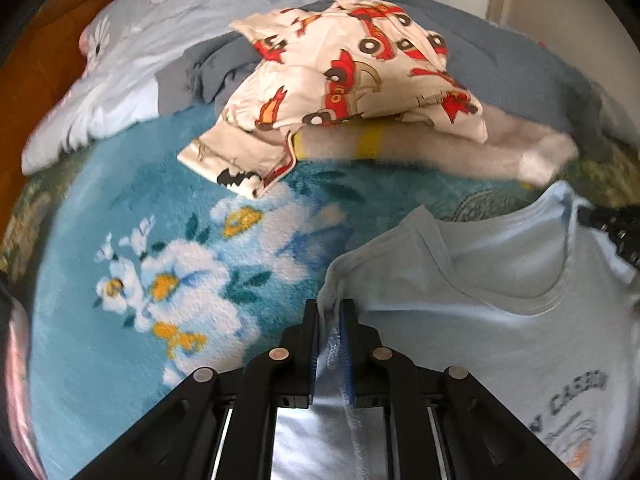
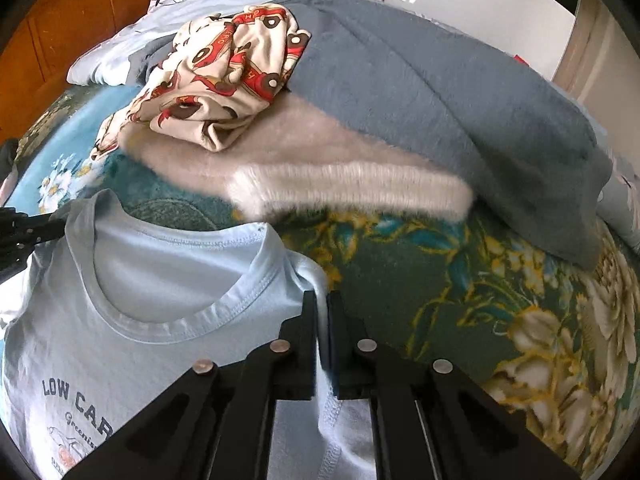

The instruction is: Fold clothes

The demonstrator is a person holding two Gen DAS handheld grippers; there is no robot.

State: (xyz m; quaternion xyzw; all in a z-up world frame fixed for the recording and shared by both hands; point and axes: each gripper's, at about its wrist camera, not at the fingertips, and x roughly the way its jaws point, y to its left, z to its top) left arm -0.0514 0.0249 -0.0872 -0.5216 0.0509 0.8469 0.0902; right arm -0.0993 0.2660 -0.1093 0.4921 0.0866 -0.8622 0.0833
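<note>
A light blue T-shirt [image 1: 496, 320] with dark print lies front up on the bed, its collar facing away from me. My left gripper [image 1: 331, 305] is shut on the shirt's left shoulder edge, and a fold of fabric runs between its pads. In the right wrist view the same T-shirt [image 2: 132, 320] fills the lower left. My right gripper [image 2: 322, 298] is shut on its other shoulder, with cloth pinched between the black fingers. Each gripper shows at the edge of the other's view: the right gripper [image 1: 618, 236], the left gripper [image 2: 20, 232].
A cream garment with red cars [image 1: 344, 80] lies on a fluffy beige sweater [image 2: 320, 172] beyond the shirt. A grey-blue blanket [image 2: 440, 92] and a pale duvet [image 1: 132, 64] lie further back. The bed cover is teal with flowers [image 1: 172, 280]; a wooden headboard [image 2: 72, 16] stands behind.
</note>
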